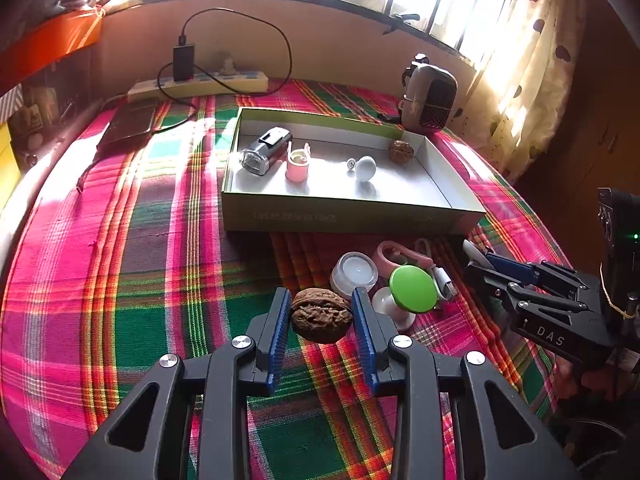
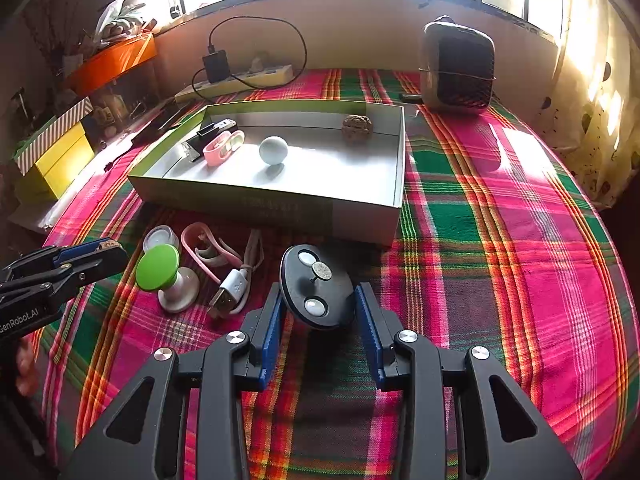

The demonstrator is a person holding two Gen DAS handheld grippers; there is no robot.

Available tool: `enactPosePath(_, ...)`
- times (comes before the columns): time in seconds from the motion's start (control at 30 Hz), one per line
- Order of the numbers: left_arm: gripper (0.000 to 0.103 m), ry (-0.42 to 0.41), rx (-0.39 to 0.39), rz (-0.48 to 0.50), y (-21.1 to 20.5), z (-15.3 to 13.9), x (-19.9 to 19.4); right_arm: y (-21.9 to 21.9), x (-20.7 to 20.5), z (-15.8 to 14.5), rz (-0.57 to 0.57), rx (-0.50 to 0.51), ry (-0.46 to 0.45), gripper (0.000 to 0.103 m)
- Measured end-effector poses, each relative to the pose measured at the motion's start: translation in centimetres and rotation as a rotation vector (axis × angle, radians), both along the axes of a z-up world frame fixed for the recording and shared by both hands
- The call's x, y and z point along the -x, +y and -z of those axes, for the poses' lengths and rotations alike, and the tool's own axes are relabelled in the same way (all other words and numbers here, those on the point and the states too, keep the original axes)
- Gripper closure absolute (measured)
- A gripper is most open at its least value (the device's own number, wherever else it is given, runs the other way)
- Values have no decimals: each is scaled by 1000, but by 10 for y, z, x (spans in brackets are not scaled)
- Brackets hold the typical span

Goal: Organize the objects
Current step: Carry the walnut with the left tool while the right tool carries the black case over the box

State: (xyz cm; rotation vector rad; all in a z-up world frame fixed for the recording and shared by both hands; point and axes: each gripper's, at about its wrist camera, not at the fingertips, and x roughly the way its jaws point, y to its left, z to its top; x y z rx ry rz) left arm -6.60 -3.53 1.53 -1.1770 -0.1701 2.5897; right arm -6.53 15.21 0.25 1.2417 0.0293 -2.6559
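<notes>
A table beneath a bright window is covered by a plaid cloth [image 1: 120,264] in pink, green and orange. At the far edge, a power strip [image 1: 200,84] with a black charger plugged in is seen, and a small fan heater [image 2: 458,68] stands at the far right.

The left gripper [image 1: 321,312] is held half closed, its blue ribbed pads pressed on both sides of a walnut [image 1: 321,315], which is lifted just above the cloth. The right gripper [image 2: 318,308] is likewise closed partway on a black oval device [image 2: 316,286] bearing two white round buttons and a small metal disc.

A shallow open cardboard box [image 1: 352,218] lies mid-table. Inside it are a silver-and-black bike light [image 1: 266,150], a pink cup-shaped item [image 1: 298,164], a white ball [image 1: 365,168] and a second walnut [image 1: 401,151] in the far right corner.

In front of the box, on the cloth, a green-topped white knob [image 2: 160,266], a pink loop-shaped piece [image 2: 206,248], a USB cable [image 2: 234,286] and a small clear round container [image 2: 161,238] are gathered near one another.
</notes>
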Motion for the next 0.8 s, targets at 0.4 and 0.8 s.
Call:
enactPosePath(0.4,74,27,2,3,-2,-16,12,-2,2,-17,-23,19,37,66)
enactPosePath(0.8,74,71,9,14,-2,-35,34,-12,27,-44,-61,9,91,66)
